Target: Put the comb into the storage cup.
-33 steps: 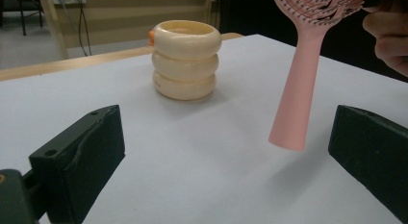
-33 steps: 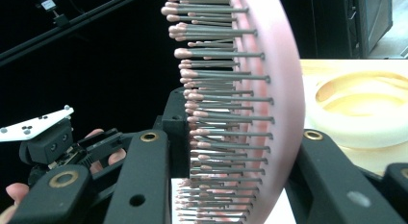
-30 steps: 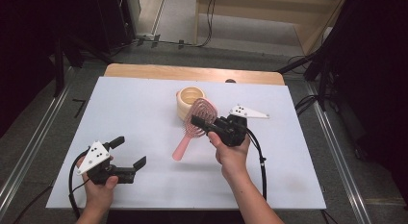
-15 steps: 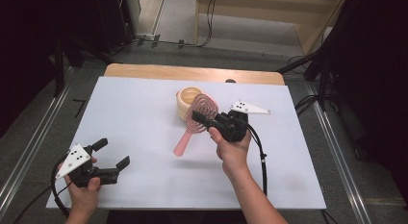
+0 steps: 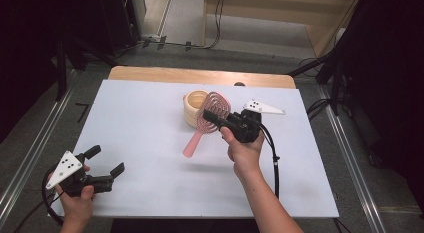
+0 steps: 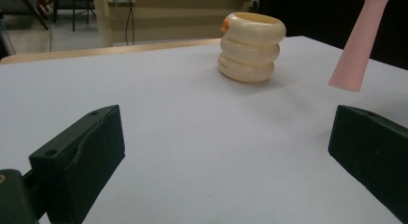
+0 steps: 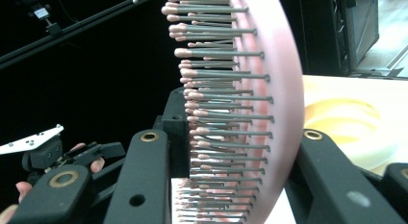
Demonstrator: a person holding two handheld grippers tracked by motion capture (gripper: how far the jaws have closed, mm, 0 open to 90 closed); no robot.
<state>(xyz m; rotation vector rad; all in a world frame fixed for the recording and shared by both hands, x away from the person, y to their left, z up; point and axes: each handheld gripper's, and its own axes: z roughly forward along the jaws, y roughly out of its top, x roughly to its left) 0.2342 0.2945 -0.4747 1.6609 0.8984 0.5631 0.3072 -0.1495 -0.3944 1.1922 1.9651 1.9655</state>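
Risk, slipping: the right gripper (image 5: 214,116) pinches the pink hairbrush (image 5: 206,120) by its head, one jaw on the bristles and one on the smooth back; judged from that, springy pins give a poor seat and the brush could twist or drop.
Risk, knocking: the brush head hangs just beside the cream ringed holder (image 5: 194,107); a careless swing could tip or push it.
Risk, handle: the long handle (image 5: 192,143) slopes down toward the counter (image 5: 150,123) and could catch on it if the hand sinks.
Brush look: oval openwork head, pale pink plastic, grey pins with pink ball tips (image 7: 221,104), a straight tapering handle (image 6: 358,46).
Brush place: lifted off the counter, near its middle and toward the far side, head up by the holder.
Left gripper (image 5: 106,165): jaws spread wide and empty, low at the near left corner of the counter, well apart from the brush.
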